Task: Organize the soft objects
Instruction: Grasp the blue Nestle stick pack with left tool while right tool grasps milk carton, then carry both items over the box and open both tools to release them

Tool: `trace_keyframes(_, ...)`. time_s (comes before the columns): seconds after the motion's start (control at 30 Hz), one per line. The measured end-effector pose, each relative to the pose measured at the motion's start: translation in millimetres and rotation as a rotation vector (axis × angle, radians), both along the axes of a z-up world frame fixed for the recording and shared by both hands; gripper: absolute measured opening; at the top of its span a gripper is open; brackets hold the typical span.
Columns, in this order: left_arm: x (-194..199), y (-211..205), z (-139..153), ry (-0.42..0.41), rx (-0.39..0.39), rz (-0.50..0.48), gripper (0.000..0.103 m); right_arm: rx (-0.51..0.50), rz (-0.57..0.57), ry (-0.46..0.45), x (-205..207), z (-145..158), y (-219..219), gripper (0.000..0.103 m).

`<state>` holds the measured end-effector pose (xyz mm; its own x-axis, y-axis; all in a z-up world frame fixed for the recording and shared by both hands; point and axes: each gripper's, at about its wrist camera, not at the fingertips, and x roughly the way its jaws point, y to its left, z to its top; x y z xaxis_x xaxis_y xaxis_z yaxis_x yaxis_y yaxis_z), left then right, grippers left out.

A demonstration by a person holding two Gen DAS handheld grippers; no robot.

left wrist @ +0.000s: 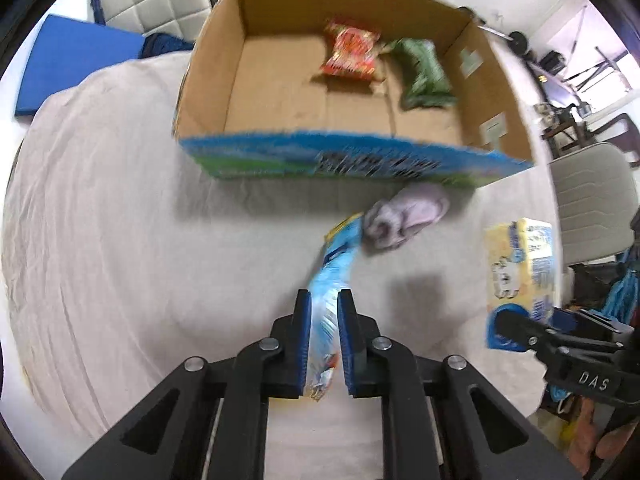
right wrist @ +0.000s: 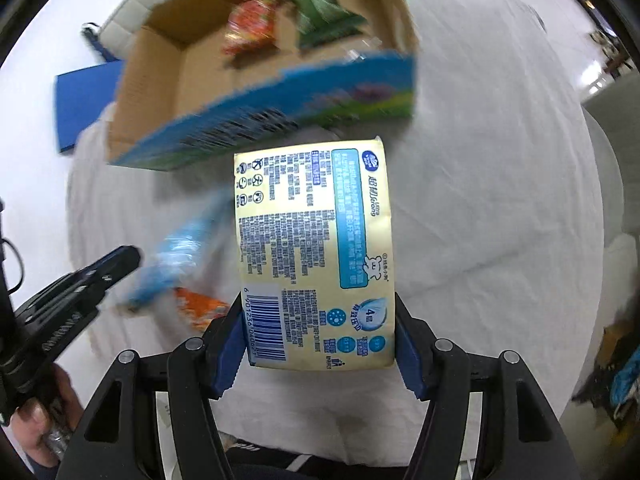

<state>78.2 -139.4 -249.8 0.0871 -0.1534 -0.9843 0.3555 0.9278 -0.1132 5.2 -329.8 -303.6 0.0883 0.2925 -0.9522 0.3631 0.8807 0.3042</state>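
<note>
Left gripper (left wrist: 324,300) clamps a blue packet (left wrist: 334,268) edge-on, lifted above the cloth-covered table (left wrist: 120,220). Right gripper (right wrist: 318,320) pinches a yellow tissue pack (right wrist: 314,252) by its sides, held flat toward the cardboard box (left wrist: 224,80), where a red packet (left wrist: 352,50) and green packet (left wrist: 424,72) lie.
</note>
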Motion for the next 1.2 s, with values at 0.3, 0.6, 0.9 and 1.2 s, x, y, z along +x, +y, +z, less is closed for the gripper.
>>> trace_keyframes(0.3,36,-3,-39,0.085,-0.012,-0.037,0.022,-0.022,0.032,-0.031,37,19,4,0.067)
trace_keyframes(0.6,46,-27,-164,0.344,0.148,-0.107,0.033,-0.037,-0.006,0.062,45,-32,-4,0.067)
trace_keyframes(0.9,34,-16,-132,0.224,0.101,-0.06,0.02,-0.048,0.006,0.031,49,-20,-4,0.067)
trace_keyframes(1.2,23,13,-25,0.063,-0.08,0.028,0.018,-0.014,0.035,-0.058,40,22,4,0.067)
